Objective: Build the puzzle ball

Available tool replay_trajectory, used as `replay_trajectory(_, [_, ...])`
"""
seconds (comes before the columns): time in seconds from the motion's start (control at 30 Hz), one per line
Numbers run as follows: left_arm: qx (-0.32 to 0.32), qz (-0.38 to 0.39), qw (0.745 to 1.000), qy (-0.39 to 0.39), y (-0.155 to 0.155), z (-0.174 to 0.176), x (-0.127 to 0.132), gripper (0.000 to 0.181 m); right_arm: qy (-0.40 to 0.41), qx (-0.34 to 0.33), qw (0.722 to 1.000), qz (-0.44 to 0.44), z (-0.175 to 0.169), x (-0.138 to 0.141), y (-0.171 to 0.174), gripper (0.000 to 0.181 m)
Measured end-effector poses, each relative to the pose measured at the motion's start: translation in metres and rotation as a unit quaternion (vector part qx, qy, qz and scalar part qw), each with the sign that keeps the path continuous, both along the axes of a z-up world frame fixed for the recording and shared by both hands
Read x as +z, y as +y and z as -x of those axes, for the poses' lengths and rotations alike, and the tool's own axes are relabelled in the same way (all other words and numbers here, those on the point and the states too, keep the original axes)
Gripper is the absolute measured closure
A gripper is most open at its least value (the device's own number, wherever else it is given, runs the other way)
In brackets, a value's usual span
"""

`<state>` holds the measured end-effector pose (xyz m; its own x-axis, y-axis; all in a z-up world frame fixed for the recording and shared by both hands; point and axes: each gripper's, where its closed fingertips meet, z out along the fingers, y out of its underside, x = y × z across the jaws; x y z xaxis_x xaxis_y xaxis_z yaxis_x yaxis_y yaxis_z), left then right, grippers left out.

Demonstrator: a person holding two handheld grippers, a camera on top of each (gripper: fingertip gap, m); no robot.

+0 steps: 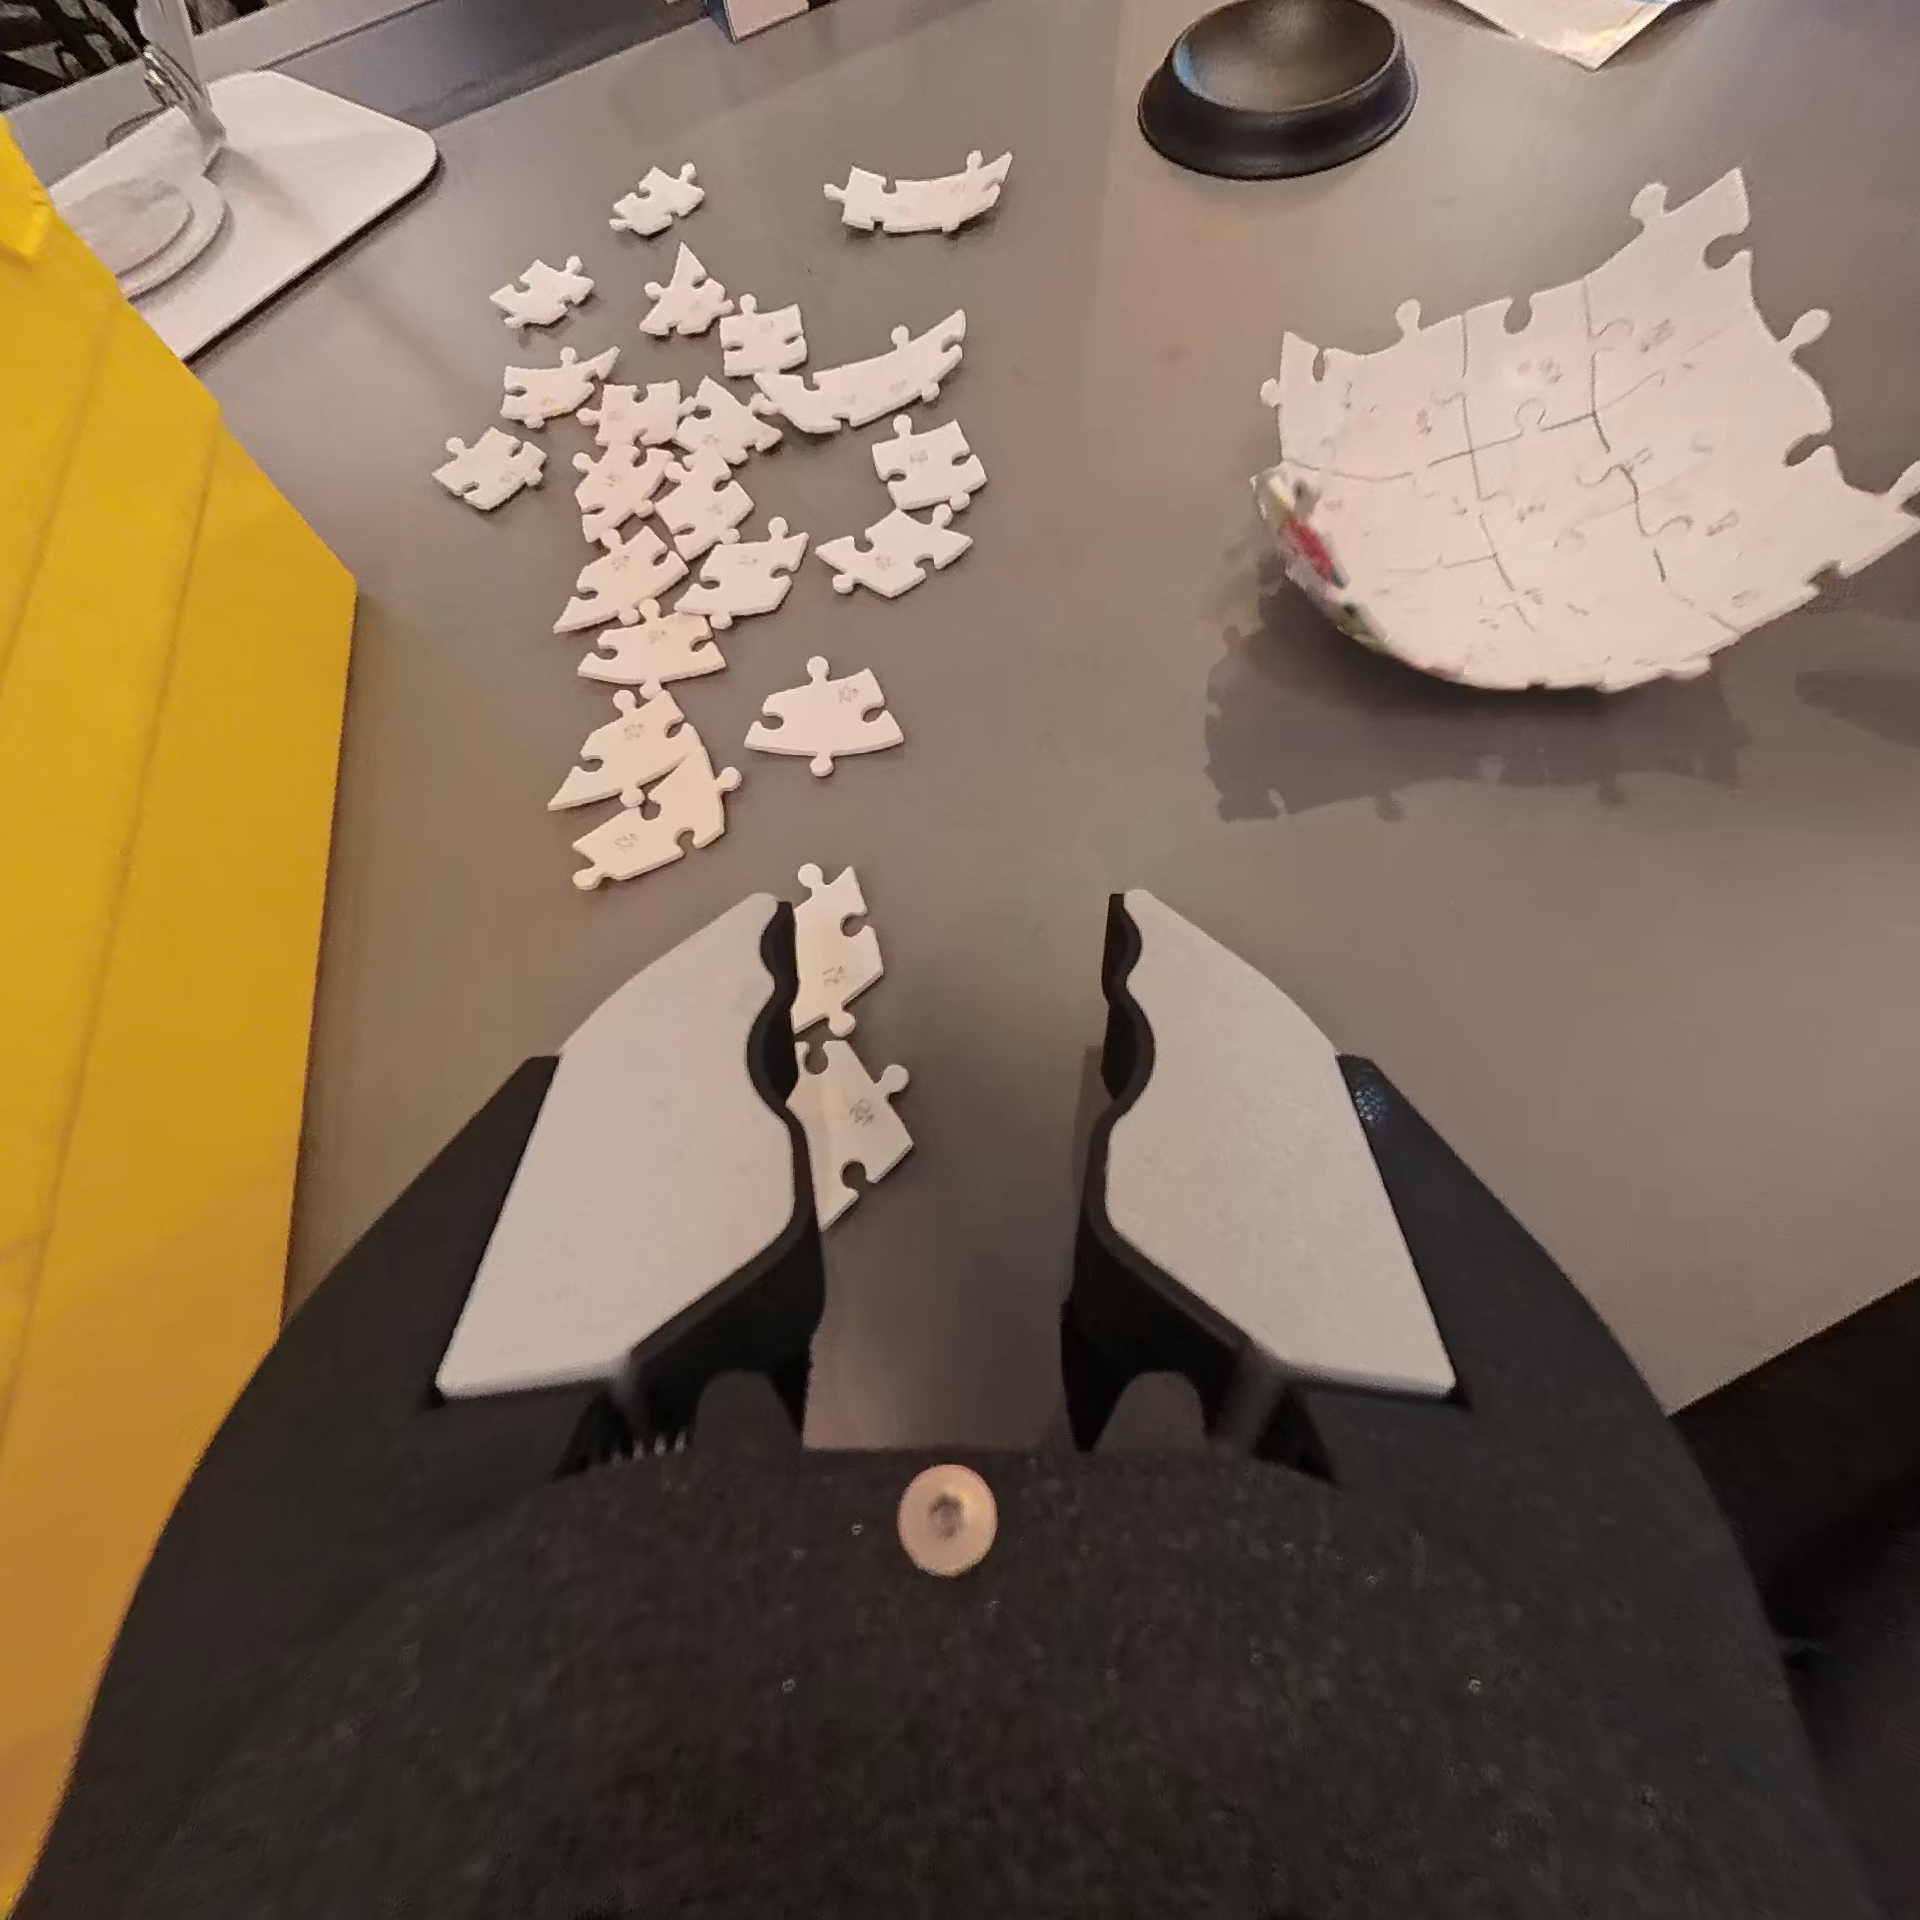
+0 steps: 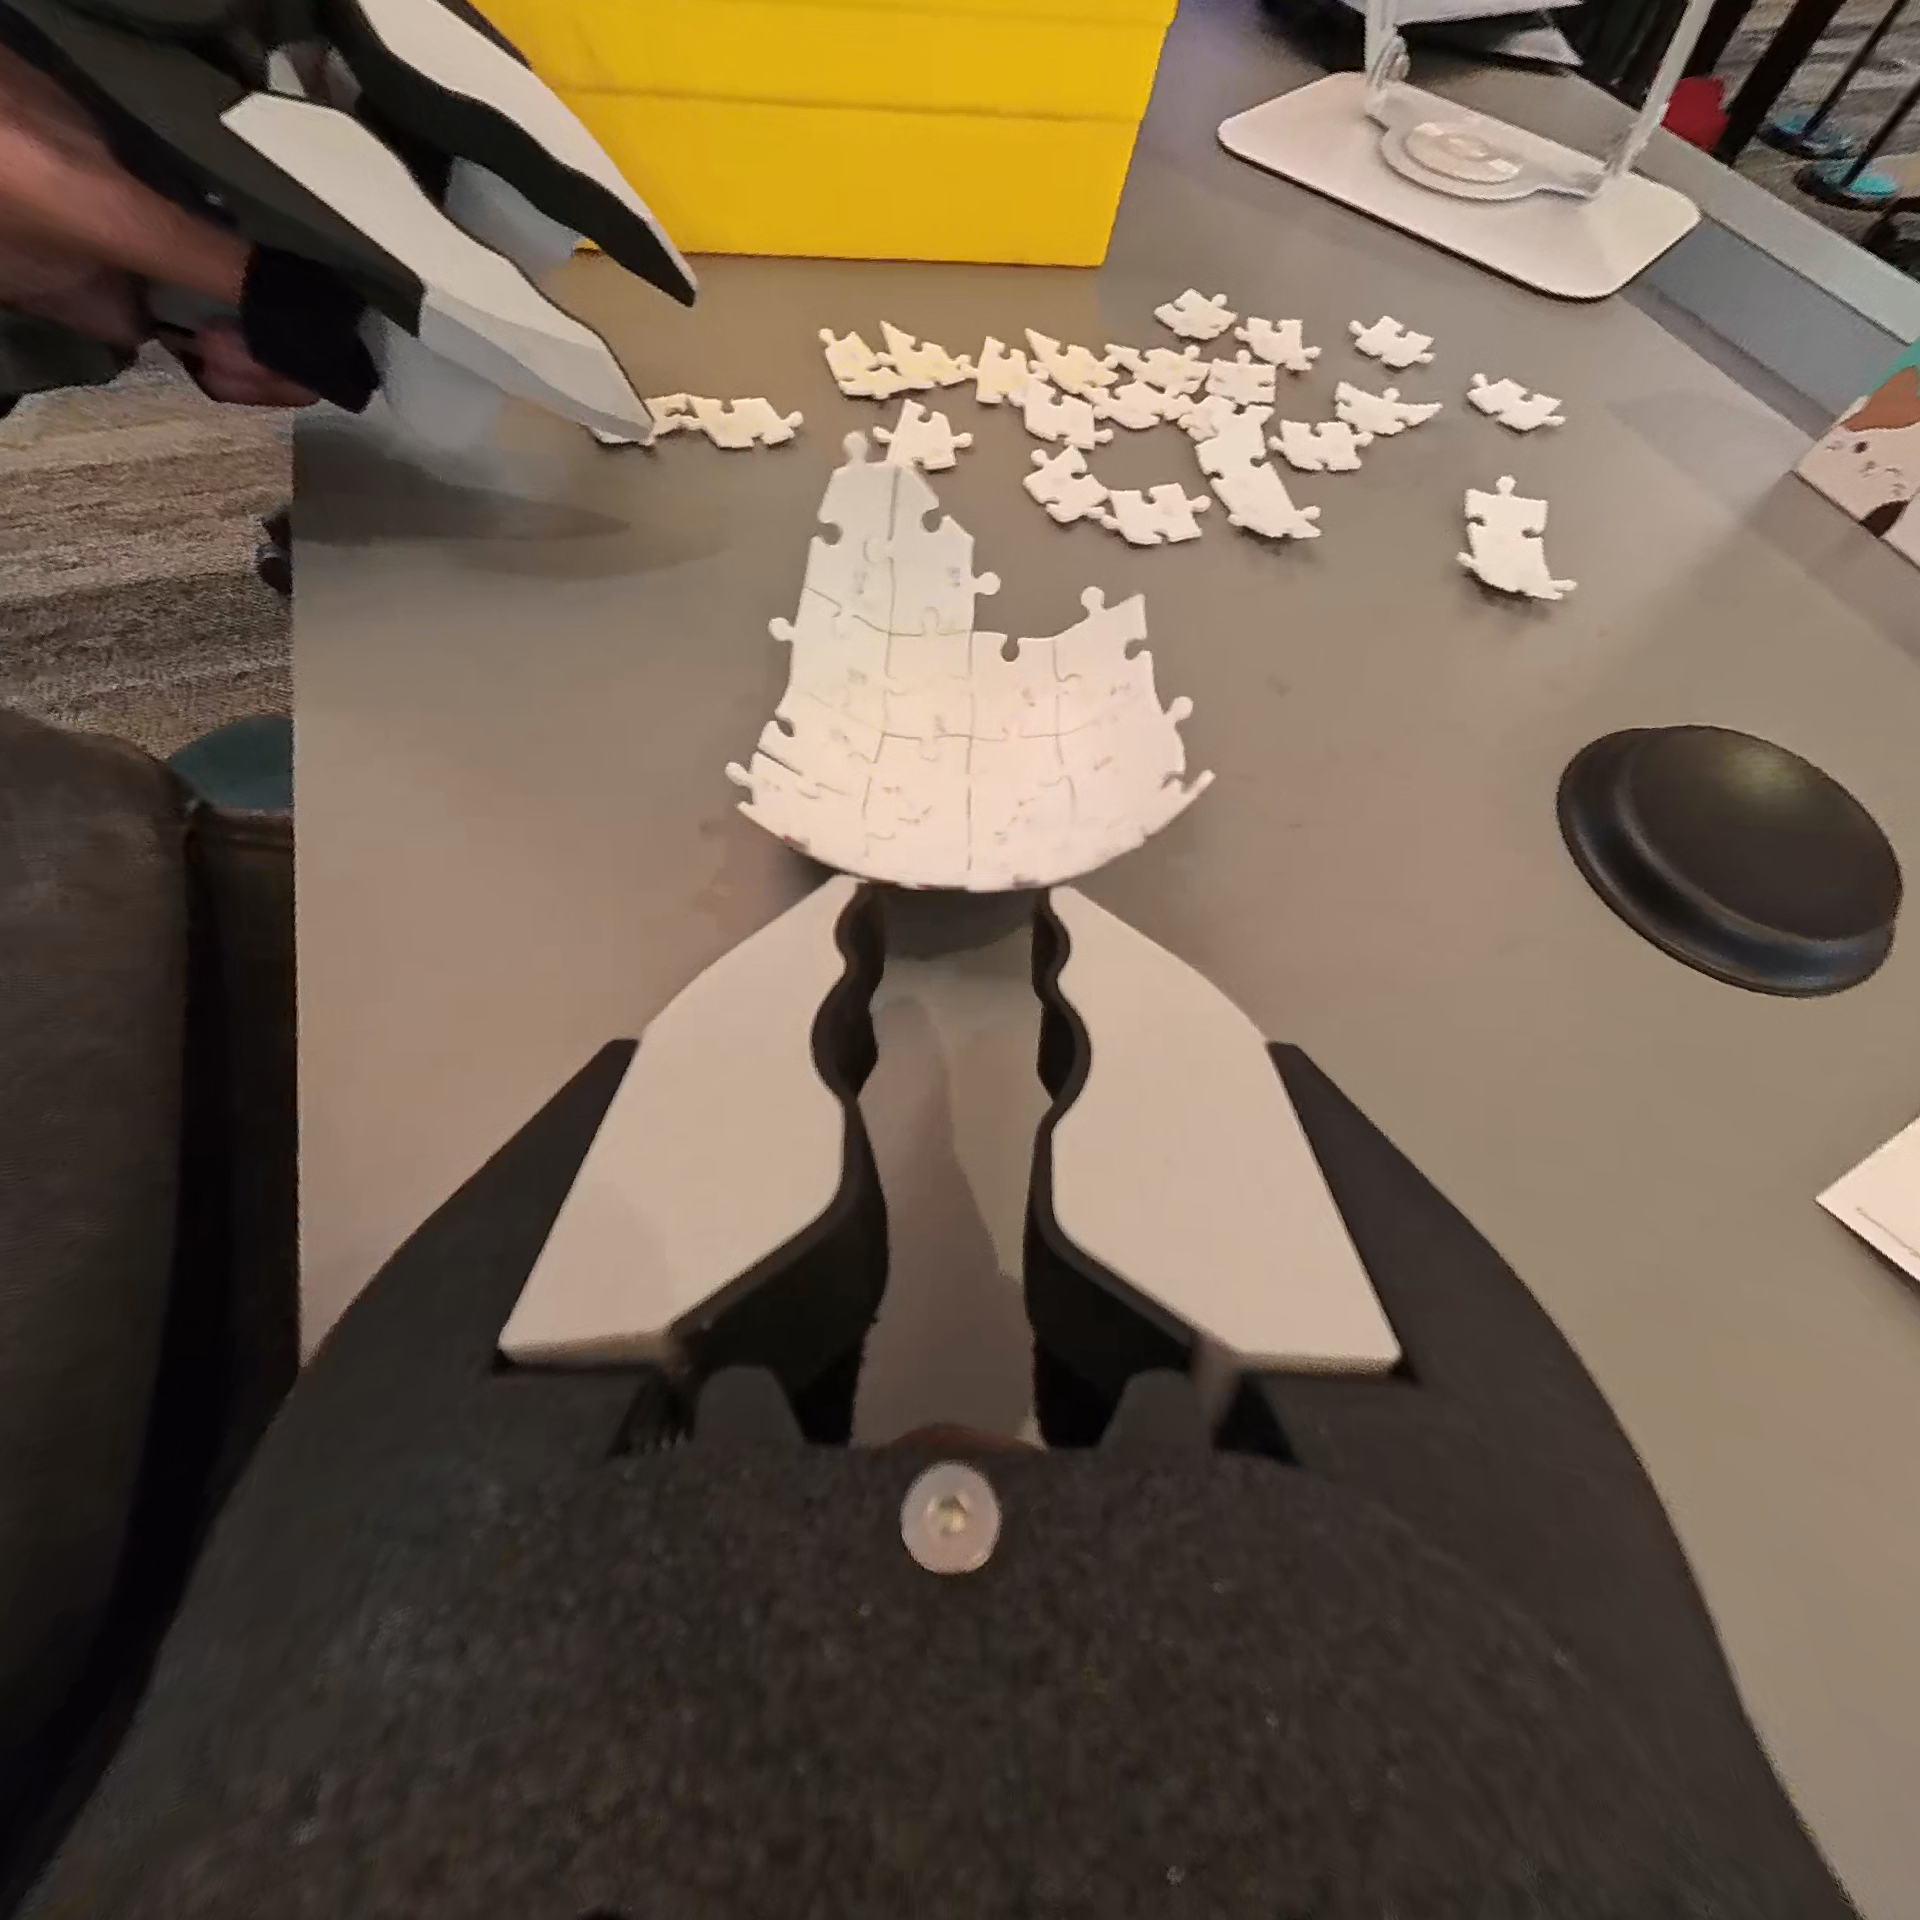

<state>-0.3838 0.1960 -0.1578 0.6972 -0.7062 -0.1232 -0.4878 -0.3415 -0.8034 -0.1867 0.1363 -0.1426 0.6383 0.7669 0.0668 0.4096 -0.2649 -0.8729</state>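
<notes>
left claw (image 1: 945, 914) finger hides part of two loose pieces (image 1: 844, 1039); markings unreadable.

A grey tabletop (image 2: 1351, 831) with a dull sheen filled most of both views. A yellow box (image 2: 852, 135) stood on it at the far side. To the right of the box sat a white flat base (image 2: 1455, 187) carrying a clear stand. A black round cap (image 2: 1735, 857) was set into the tabletop, well apart from the box. Past the tabletop's left edge lay mottled grey carpet (image 2: 114, 540), and a dark chair (image 2: 94, 1039) stood beside it.
</notes>
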Motion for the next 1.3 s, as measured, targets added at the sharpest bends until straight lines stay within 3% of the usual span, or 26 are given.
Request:
replay_trajectory(0.5, [0.013, 0.012, 1.0, -0.015, 0.002, 0.008, 0.002, 0.125, 0.014, 0.064, 0.997, 0.032, 0.042, -0.009, -0.014, 0.152])
replay_trajectory(0.73, [0.018, 0.013, 1.0, -0.012, 0.004, 0.013, 0.0, 0.123, 0.034, 0.078, 0.996, 0.034, 0.045, -0.003, -0.018, 0.152])
replay_trajectory(0.87, [0.022, 0.016, 0.999, -0.024, 0.005, 0.016, 0.004, 0.121, 0.048, 0.052, 0.997, -0.001, 0.027, 0.01, -0.005, 0.152])
replay_trajectory(1.07, [0.016, 0.024, 0.999, -0.035, 0.003, 0.016, 0.003, 0.121, 0.037, -0.074, 0.994, -0.073, -0.036, 0.026, 0.036, 0.145])
replay_trajectory(1.17, [0.0, 0.051, 0.997, -0.055, -0.004, 0.012, 0.003, 0.131, 0.043, -0.1, 0.986, -0.123, -0.045, 0.036, 0.047, 0.128])
replay_trajectory(1.3, [0.003, 0.045, 0.997, -0.07, 0.0, 0.015, 0.004, 0.127, 0.009, -0.097, 0.988, -0.117, -0.04, 0.026, 0.059, 0.133])
